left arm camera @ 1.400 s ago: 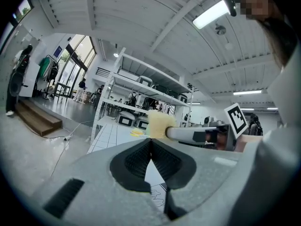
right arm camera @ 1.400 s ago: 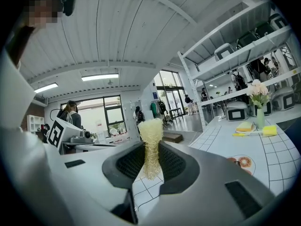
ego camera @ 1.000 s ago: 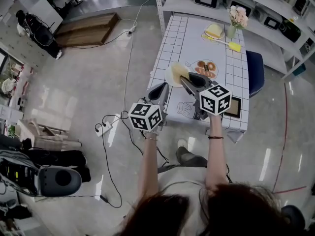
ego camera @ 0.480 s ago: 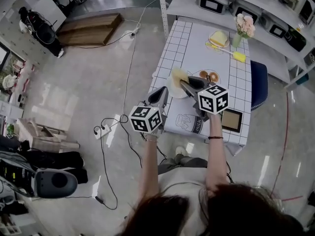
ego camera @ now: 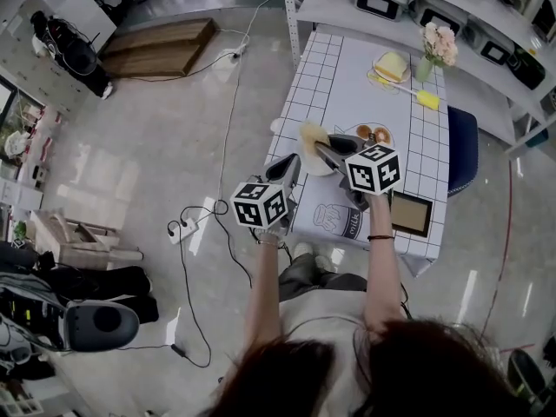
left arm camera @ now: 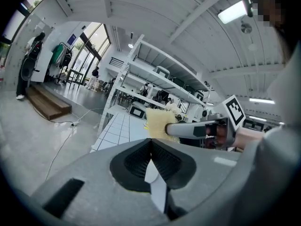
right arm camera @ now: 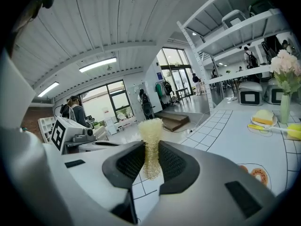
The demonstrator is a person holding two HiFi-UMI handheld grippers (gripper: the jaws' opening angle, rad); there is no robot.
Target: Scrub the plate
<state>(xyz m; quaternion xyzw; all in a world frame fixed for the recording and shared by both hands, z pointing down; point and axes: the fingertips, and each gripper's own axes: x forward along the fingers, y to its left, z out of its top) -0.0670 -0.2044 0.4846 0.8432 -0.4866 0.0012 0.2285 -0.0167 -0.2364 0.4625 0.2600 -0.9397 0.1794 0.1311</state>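
Observation:
My left gripper (ego camera: 289,167) is shut on the edge of a white plate (ego camera: 311,160), held up over the near left corner of the table. In the left gripper view the plate's thin rim (left arm camera: 153,175) sits pinched between the jaws. My right gripper (ego camera: 323,151) is shut on a yellow mesh scrubber (ego camera: 312,133), which lies against the plate. The scrubber (right arm camera: 151,141) stands up between the right jaws. From the left gripper view the scrubber (left arm camera: 157,122) shows at the tip of the right gripper (left arm camera: 175,129). Most of the plate is hidden behind the grippers.
The table (ego camera: 347,81) has a white gridded cloth. On it are a doughnut plate (ego camera: 372,135), a yellow brush (ego camera: 424,99), a small plate with a yellow block (ego camera: 393,65), a flower vase (ego camera: 437,46) and a dark frame (ego camera: 408,212). A blue chair (ego camera: 460,146) is on the right; cables (ego camera: 195,224) cross the floor.
Both grippers stay shut and close together over the table's near corner. The scrubber has shifted slightly against the plate, and the head view has drifted a little.

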